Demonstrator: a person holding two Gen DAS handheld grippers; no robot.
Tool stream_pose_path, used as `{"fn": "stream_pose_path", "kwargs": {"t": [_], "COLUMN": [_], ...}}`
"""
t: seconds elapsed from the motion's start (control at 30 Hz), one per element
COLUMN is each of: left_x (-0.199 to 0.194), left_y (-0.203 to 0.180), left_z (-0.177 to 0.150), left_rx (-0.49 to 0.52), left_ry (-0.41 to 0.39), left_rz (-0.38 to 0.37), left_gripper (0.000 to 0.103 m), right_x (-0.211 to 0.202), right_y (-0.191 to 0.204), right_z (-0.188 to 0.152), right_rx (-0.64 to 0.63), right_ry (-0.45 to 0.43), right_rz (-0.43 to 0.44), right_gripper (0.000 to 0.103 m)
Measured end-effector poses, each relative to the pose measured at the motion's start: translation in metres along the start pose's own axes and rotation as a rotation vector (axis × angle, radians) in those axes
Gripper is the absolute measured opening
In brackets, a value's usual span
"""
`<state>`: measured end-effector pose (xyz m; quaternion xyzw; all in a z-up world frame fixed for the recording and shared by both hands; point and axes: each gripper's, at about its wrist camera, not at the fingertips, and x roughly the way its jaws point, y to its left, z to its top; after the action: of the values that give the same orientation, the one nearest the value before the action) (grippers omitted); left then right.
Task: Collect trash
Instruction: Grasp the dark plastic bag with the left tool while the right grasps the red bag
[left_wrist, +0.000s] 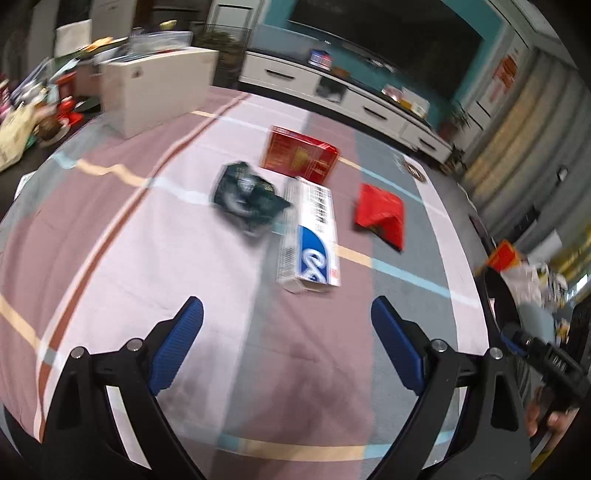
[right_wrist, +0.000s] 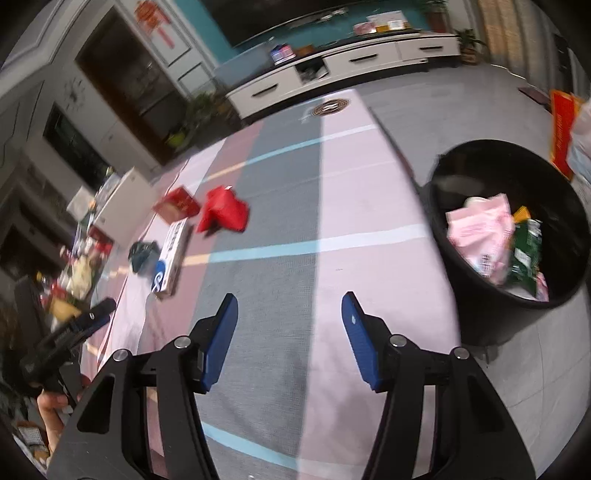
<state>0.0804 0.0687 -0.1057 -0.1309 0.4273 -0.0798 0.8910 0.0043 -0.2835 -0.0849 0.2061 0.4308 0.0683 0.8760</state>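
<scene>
- Striped cloth in pink, grey and mauve covers the table (left_wrist: 110, 258), with a white TV cabinet (left_wrist: 332, 85) along the teal wall behind.
- Left gripper (left_wrist: 288, 325) hangs over the near part of the table, its blue fingers (left_wrist: 181, 339) spread wide with nothing between them.
- Right gripper (right_wrist: 288, 328) is over the cloth toward the table's right edge, fingers (right_wrist: 221, 339) parted and empty as well.
- Just beyond the left gripper lies a white and blue box (left_wrist: 314, 236), about mid-table. A dark green wrapper (left_wrist: 247, 195) sits just beside it on its left, a red box (left_wrist: 299, 155) behind it, and a red packet (left_wrist: 380, 214) to its right, apart from it.
- Off the right edge of the table, on the floor, stands a black bin (right_wrist: 472, 295), already holding a pink wrapper (right_wrist: 480, 232) and a green packet (right_wrist: 528, 251), with more beneath that I cannot make out.
- My reading: part of the job is done, since rubbish is in the bin, but four pieces remain on the table and neither gripper holds anything.
- The white and blue box looks the nearest for the left gripper to take.
</scene>
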Motion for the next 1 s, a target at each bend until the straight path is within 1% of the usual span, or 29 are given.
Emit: {"fn": "stream_pose_path", "kwargs": {"t": [0.17, 0.33, 0.53, 0.7, 0.73, 0.77, 0.87, 1.0], "left_x": [0.001, 0.009, 0.025, 0.045, 0.050, 0.055, 0.064, 0.077], "left_y": [0.022, 0.040, 0.040, 0.038, 0.039, 0.038, 0.038, 0.035], "left_z": [0.003, 0.008, 0.031, 0.054, 0.057, 0.060, 0.068, 0.078], "left_rx": [-0.057, -0.123, -0.136, -0.155, -0.165, -0.172, -0.174, -0.171], "left_ry": [-0.009, 0.002, -0.005, -0.016, -0.012, -0.011, -0.013, -0.013], "left_rz": [0.005, -0.017, -0.041, -0.036, -0.035, -0.037, -0.032, -0.030], "left_gripper": [0.092, 0.092, 0.092, 0.092, 0.092, 0.092, 0.091, 0.090], "right_x": [0.020, 0.037, 0.063, 0.087, 0.092, 0.097, 0.117, 0.140], "right_y": [0.025, 0.039, 0.054, 0.068, 0.070, 0.072, 0.071, 0.070], "right_z": [0.004, 0.012, 0.026, 0.043, 0.048, 0.052, 0.069, 0.086], "right_rx": [-0.040, -0.057, -0.082, -0.097, -0.099, -0.099, -0.072, -0.034], "right_ry": [0.035, 0.053, 0.064, 0.056, 0.052, 0.050, 0.047, 0.054], "right_rz": [0.012, 0.015, 0.026, 0.048, 0.049, 0.052, 0.062, 0.059], "right_gripper": [0.058, 0.058, 0.058, 0.058, 0.058, 0.061, 0.064, 0.064]}}
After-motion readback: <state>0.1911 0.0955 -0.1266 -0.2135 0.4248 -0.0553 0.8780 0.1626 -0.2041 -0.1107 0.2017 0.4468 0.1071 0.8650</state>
